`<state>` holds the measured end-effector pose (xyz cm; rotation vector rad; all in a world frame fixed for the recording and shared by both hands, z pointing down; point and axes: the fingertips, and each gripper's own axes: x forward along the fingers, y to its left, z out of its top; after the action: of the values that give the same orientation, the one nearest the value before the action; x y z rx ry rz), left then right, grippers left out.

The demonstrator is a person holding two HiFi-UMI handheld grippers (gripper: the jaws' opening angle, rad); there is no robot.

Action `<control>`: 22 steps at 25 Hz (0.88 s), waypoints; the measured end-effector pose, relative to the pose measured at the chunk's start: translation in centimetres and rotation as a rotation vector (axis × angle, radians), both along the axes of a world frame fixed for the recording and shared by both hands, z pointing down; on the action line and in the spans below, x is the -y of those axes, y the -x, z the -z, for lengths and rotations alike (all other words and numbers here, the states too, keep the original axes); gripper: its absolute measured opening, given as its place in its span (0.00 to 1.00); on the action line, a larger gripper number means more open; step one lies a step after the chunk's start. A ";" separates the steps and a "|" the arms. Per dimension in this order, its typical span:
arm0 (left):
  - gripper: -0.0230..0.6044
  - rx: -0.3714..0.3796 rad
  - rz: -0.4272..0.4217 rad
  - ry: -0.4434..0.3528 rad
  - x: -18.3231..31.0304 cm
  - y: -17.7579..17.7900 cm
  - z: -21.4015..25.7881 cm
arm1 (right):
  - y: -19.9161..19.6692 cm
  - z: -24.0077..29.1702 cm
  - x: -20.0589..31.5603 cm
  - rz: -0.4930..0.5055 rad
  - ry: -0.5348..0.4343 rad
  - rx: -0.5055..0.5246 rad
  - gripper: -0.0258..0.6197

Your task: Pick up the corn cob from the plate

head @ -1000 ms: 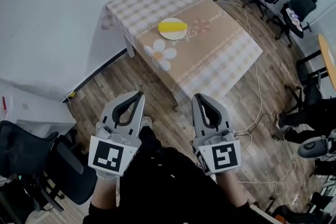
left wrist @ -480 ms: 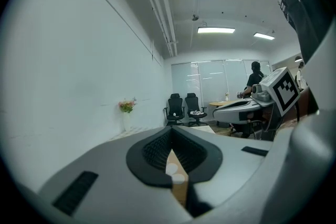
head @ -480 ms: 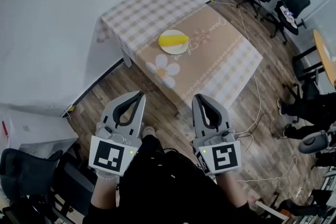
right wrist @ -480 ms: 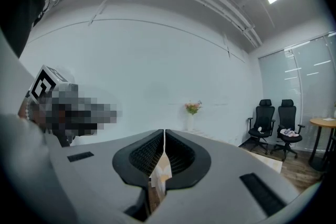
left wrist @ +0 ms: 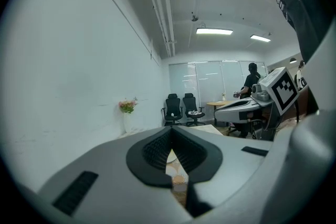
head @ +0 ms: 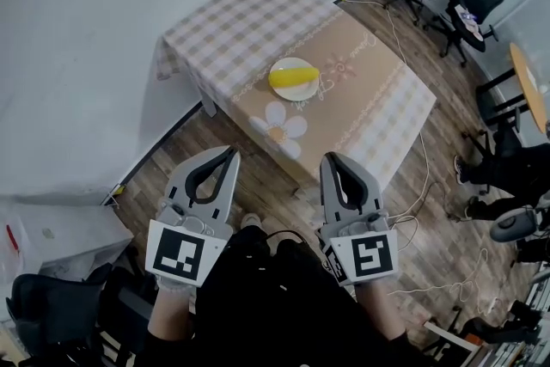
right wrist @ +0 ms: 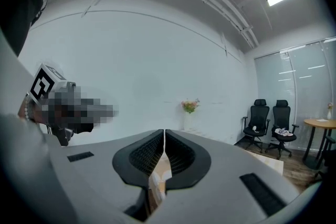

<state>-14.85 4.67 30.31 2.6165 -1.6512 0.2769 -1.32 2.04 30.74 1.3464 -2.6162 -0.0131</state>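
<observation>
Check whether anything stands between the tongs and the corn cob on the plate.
Nothing visible does. The corn cob lies uncovered on its plate on the table. Only floor and the table's near edge lie between it and the left tongs and right tongs, both shut, empty and short of the table.

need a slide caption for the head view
Left tool and right tool, both shut, short of the table; corn cob on its plate.

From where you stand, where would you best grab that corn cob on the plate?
Probably around its middle, coming down from above: the corn cob lies flat on the plate, long axis crosswise in the head view, so jaws can straddle its narrow width.
</observation>
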 end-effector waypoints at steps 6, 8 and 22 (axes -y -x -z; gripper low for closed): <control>0.06 -0.012 -0.006 0.010 0.8 1.8 -1.0 | 1.7 -0.6 0.8 -0.008 0.005 -0.016 0.11; 0.06 -0.025 -0.008 0.022 1.0 2.1 -1.4 | 1.8 -0.6 0.9 -0.016 0.009 -0.021 0.11; 0.06 -0.017 -0.037 0.034 5.6 0.7 -2.1 | -0.5 -1.3 3.5 -0.093 0.027 -0.037 0.11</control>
<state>-15.55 -0.94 32.43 2.6192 -1.5794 0.2806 -0.84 -1.42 32.01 1.4431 -2.5118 0.0103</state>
